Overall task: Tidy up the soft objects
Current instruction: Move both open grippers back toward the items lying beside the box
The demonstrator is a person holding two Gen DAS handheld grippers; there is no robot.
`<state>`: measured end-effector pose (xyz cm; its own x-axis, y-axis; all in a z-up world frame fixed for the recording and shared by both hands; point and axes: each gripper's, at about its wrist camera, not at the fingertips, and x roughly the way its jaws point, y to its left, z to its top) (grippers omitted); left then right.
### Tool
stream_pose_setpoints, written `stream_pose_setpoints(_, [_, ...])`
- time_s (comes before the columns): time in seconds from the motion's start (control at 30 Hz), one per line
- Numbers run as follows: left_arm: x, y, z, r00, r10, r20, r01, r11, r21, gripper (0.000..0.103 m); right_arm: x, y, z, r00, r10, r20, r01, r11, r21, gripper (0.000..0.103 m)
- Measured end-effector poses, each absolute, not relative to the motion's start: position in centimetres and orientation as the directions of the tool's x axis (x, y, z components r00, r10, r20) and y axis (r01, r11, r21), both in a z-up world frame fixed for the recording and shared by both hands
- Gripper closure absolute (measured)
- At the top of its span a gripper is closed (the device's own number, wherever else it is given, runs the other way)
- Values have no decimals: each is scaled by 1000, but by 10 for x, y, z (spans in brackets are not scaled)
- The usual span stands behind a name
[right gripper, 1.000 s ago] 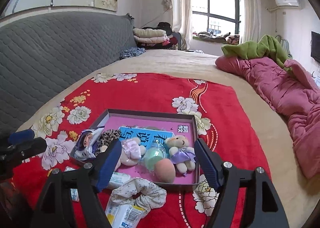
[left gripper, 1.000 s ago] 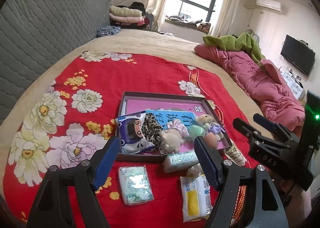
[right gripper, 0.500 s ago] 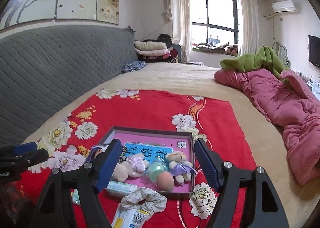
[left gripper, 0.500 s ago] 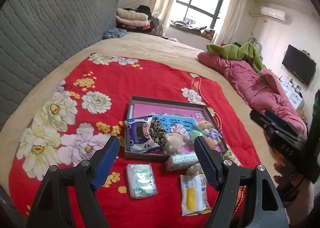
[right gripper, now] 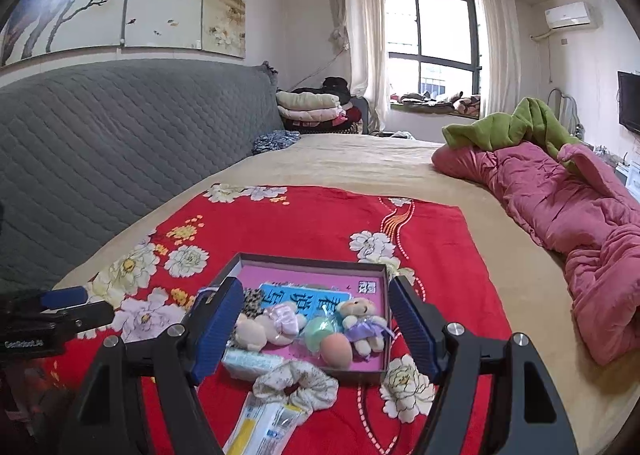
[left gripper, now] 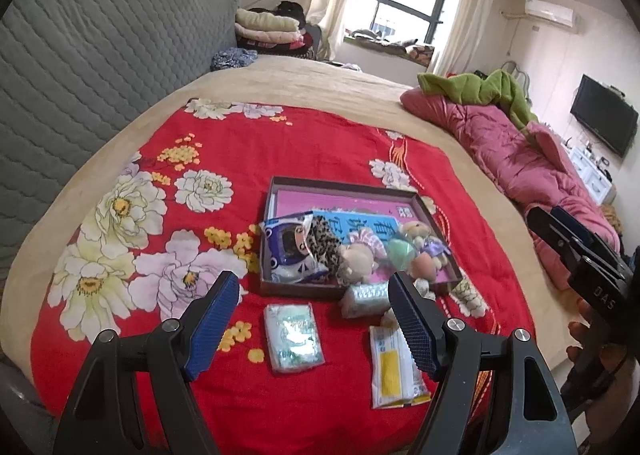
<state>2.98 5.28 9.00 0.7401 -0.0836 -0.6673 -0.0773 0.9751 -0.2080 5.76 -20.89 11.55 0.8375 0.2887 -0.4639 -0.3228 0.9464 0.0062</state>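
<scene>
Both my claws hang released and empty above the near edge of the red floral blanket (left gripper: 320, 143): my left gripper (left gripper: 314, 321) and my right gripper (right gripper: 316, 329), jaws spread wide. The shallow box (left gripper: 344, 187) already holds a cartoon pouch (left gripper: 290, 251), plush dolls and a peach sponge (right gripper: 337, 349). Still outside, on the near side, lie a tissue pack (left gripper: 294, 337), a yellow-labelled packet (left gripper: 394, 369), a clear wrapped roll (left gripper: 366, 297) against the box wall, and a floral scrunchie (right gripper: 298, 383). I judge the risks to be pinching blanket along with a flat pack, or nudging the crowded box and spilling the dolls.
</scene>
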Motion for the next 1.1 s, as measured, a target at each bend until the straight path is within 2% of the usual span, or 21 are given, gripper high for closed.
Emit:
stream_pose_setpoints(0.4, [25,35,61,676,-88,-731,-60,983,-174,25,30,-217,82,811,315,-493,-358,934,7,28])
stream_pose_setpoints(0.67, [27,22,38,628,-93,-773,-52,986,-160,25,23,-215,52,762,349,-545,-388,921,46,28])
stream_pose_setpoints(1.1, [35,-1,13,592,-111,-799,-8,990,-144,25,26,-206,17,719,373,-586,-419,906,63,28])
